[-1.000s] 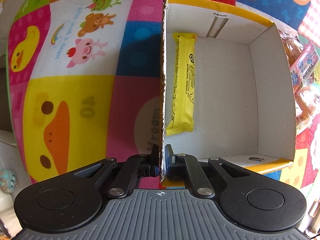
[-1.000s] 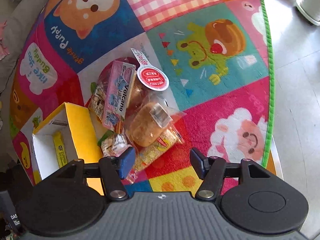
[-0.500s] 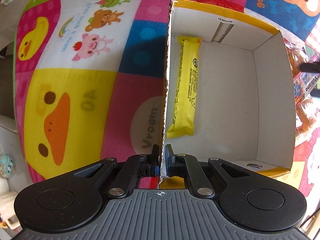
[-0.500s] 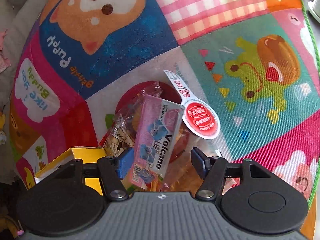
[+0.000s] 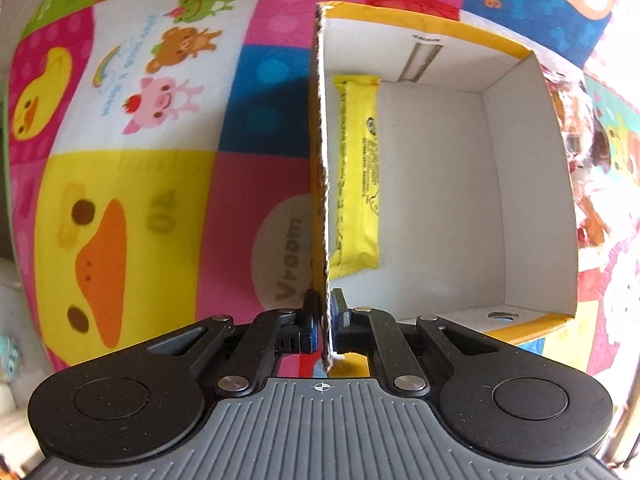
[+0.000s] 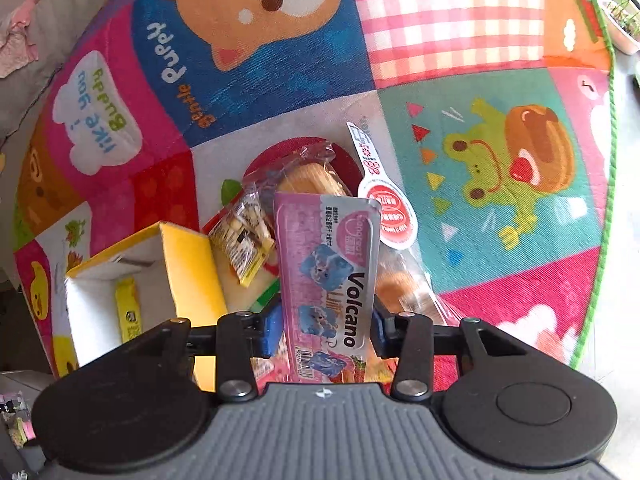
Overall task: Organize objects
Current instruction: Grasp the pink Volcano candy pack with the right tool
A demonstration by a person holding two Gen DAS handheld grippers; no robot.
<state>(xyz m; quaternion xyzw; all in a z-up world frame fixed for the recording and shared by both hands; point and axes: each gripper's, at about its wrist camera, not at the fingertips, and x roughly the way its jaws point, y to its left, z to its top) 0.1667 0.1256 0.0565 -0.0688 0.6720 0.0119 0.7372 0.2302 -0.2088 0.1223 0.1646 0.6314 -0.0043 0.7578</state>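
Note:
An open cardboard box (image 5: 528, 184), yellow outside and white inside, stands on the play mat and holds a yellow snack bar (image 5: 358, 176) along its left wall. My left gripper (image 5: 325, 320) is shut on that wall's near end, one pad inside and one outside. In the right wrist view the box (image 6: 188, 264) sits at lower left beside a pile of snacks. My right gripper (image 6: 326, 322) is closing on a pink "Volcano" packet (image 6: 332, 256). The packet lies lengthwise between the jaws, and both pads touch its edges.
Under and behind the pink packet lie a clear bag of bread (image 6: 308, 178), a small yellow-edged packet (image 6: 244, 236) and a red round tag (image 6: 390, 216). The cartoon play mat (image 6: 480, 20) ends in a green border at the right. Beyond it are bare floor and a plant pot (image 6: 622, 20).
My right gripper moved over the snack pile and its jaws narrowed onto the pink packet. The left gripper kept its hold on the box wall without moving.

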